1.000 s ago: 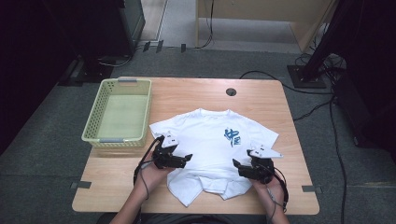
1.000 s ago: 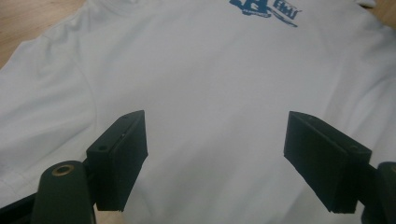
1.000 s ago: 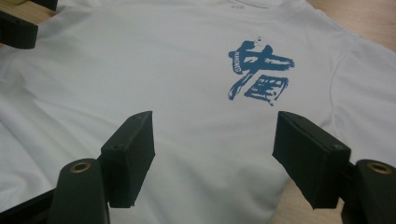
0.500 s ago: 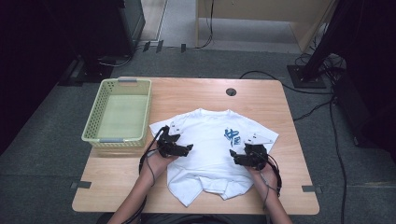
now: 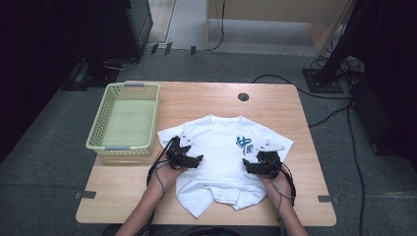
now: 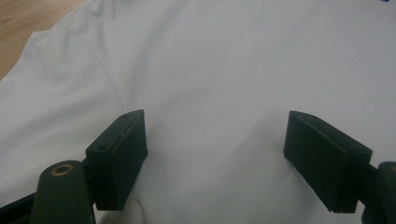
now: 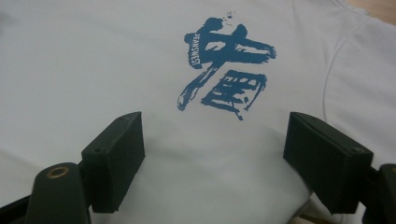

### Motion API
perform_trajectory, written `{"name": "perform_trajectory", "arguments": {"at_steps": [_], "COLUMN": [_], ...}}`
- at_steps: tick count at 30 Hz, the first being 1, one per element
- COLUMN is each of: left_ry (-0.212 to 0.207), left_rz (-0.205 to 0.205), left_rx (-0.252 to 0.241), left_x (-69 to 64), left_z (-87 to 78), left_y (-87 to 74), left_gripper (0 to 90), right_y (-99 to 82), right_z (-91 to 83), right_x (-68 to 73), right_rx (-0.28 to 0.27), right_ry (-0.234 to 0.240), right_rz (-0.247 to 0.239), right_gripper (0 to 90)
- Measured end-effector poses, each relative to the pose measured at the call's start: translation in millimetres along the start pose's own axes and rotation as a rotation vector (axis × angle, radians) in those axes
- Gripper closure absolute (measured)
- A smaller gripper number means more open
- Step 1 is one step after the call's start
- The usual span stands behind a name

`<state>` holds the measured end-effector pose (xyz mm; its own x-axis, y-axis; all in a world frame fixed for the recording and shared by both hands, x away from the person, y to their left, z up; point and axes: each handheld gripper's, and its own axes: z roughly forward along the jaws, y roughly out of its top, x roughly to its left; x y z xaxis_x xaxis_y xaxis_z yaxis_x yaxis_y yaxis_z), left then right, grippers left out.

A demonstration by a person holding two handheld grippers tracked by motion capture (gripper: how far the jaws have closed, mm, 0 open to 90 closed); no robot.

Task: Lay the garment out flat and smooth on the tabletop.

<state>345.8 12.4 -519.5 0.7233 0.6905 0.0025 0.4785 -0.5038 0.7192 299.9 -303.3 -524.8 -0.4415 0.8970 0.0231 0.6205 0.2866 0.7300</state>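
A white T-shirt (image 5: 221, 147) lies front up on the wooden table (image 5: 206, 98), its lower hem crumpled near the front edge. It has a blue brush-stroke print (image 5: 244, 143) on the chest. My left gripper (image 5: 197, 160) hovers low over the shirt's left side, open, with plain white cloth (image 6: 210, 70) under its jaws. My right gripper (image 5: 247, 167) sits over the right side just below the print (image 7: 224, 79). Its jaws have just been opening and stand open, with nothing pinched between them.
A pale green plastic basket (image 5: 125, 118) stands on the table's left part, close to the shirt's sleeve. A round cable hole (image 5: 243, 97) is in the table's far middle. Cables (image 5: 324, 115) trail on the grey floor to the right.
Both hands have slid a little farther up the shirt, away from the person. The right gripper now sits nearer the blue print. The shirt itself has not shifted.
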Motion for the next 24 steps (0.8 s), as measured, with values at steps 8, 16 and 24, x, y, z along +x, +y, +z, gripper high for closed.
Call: {"name": "perform_trajectory", "arguments": {"at_steps": [8,16,24], "left_ry": [-0.006,-0.011,-0.012], "left_rz": [0.005,0.007,0.008], "left_rx": [-0.004,-0.016,-0.019], "left_x": [-12.7,-23.1,-35.9], "left_z": [-12.4,-21.7,-31.2], "left_y": [-12.8,-23.4,-33.1], "left_gripper": [22.1,22.1,22.1], "right_y": [-13.5,-25.1,-36.3], "right_z": [-11.9,-23.7,-35.5], "right_x": [14.1,26.9,36.9], "right_rx": [-0.013,-0.013,-0.009], "right_ry": [0.002,0.014,0.023], "right_rz": [0.002,-0.011,-0.018], "right_gripper": [20.5,20.5,20.5]}}
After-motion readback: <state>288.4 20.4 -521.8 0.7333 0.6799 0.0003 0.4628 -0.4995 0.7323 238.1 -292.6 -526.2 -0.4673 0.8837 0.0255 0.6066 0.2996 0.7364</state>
